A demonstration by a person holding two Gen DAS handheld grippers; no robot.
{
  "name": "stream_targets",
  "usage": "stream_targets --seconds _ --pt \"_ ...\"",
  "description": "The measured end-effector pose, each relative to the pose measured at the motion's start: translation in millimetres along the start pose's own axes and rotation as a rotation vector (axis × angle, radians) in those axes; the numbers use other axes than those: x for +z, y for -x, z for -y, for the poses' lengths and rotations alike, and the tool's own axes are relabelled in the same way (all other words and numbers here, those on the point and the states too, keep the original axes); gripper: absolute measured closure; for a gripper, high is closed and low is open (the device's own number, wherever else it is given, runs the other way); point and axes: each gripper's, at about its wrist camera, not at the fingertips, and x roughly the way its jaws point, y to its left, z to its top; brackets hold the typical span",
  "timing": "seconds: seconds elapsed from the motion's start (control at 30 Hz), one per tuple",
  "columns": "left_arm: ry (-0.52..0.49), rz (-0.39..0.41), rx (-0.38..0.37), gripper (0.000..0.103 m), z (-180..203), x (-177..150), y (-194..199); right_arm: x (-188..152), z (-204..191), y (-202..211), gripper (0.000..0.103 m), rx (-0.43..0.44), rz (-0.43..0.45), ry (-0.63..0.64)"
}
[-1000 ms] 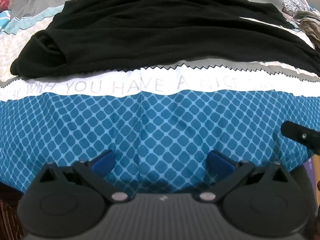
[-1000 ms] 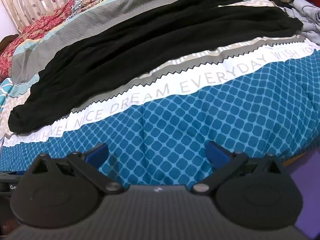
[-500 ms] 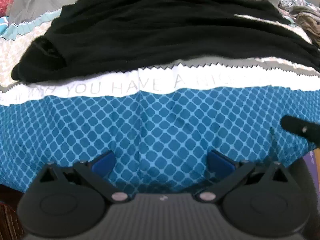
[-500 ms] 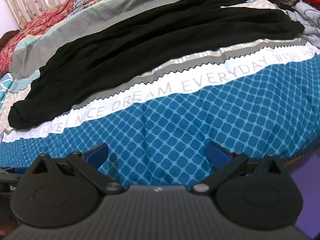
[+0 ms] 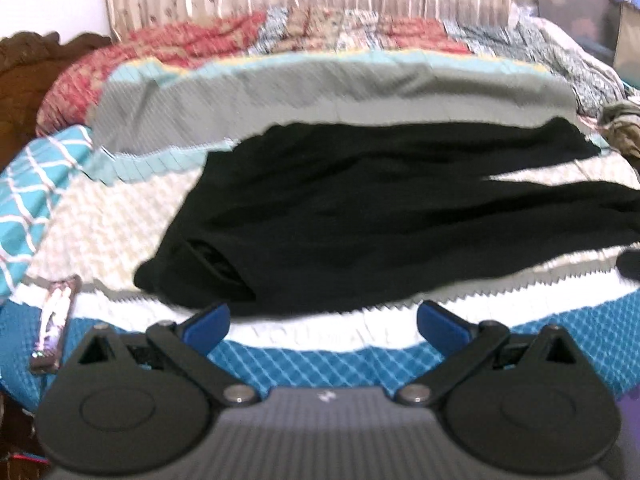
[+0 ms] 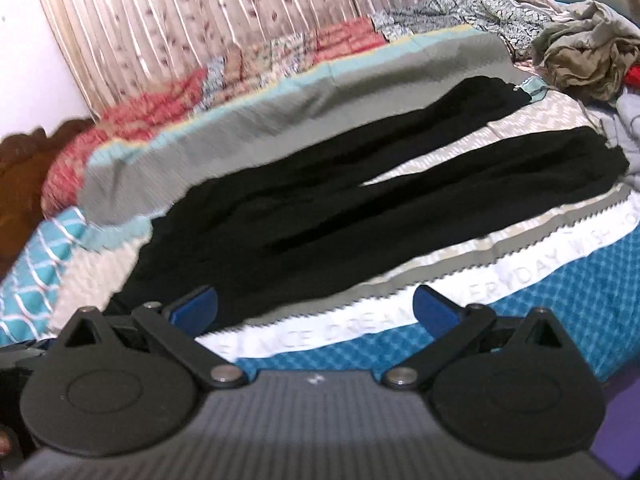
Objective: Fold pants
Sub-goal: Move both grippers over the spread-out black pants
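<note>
Black pants (image 5: 360, 216) lie flat across the patterned bedspread, waistband at the left and both legs stretching away to the right (image 6: 360, 216). In the left wrist view my left gripper (image 5: 322, 326) stands open just short of the waistband end, with nothing between its blue pads. My right gripper (image 6: 316, 314) is open too, hovering over the near edge of the pants around the seat and upper legs, its left pad (image 6: 196, 312) overlapping the black fabric in the image. Neither gripper holds cloth. Both views are blurred by motion.
The bedspread (image 5: 560, 344) has a blue diamond band and a white lettered strip nearest me. A small dark packet (image 5: 54, 328) lies at the left edge. Crumpled clothes (image 6: 580, 60) are piled at the far right. A striped curtain (image 6: 200, 20) hangs behind the bed.
Both grippers have lifted and tilted up and moved in toward the pants, so the curtain and far side of the bed have come into view. Both stay open and empty.
</note>
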Motion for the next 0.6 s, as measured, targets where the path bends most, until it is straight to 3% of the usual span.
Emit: stream_targets --seconds 0.17,0.47,0.6 --pt "0.009 0.005 -0.002 0.000 -8.4 4.6 3.4 -18.9 -13.0 -12.7 0.000 -0.008 -0.055 0.083" --pt "0.024 -0.005 0.005 0.000 -12.2 -17.0 9.1 -21.0 -14.5 -6.5 0.000 -0.010 -0.026 0.071" --pt "0.023 -0.004 0.026 0.000 -14.8 -21.6 5.1 -26.1 -16.9 -5.7 0.007 -0.007 -0.019 0.076"
